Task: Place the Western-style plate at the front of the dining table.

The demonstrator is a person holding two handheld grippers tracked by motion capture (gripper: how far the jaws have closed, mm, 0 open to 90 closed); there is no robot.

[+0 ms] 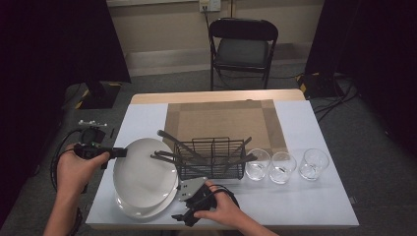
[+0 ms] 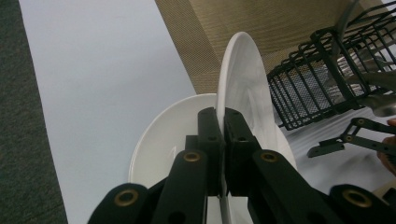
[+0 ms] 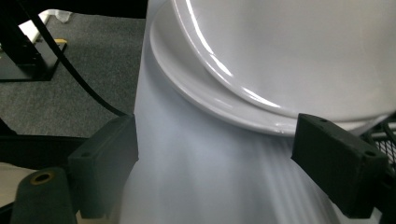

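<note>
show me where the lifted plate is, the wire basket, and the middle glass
lifted plate (image 2: 243,88), left gripper view, on its white face above the clamped jaws.
wire basket (image 1: 210,167), high view, on its front mesh wall.
middle glass (image 1: 282,167), high view, on its clear bowl.

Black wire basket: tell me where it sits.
High view: the black wire basket sits mid-table, between the stacked white round plates at left and three clear glasses at right.
</note>
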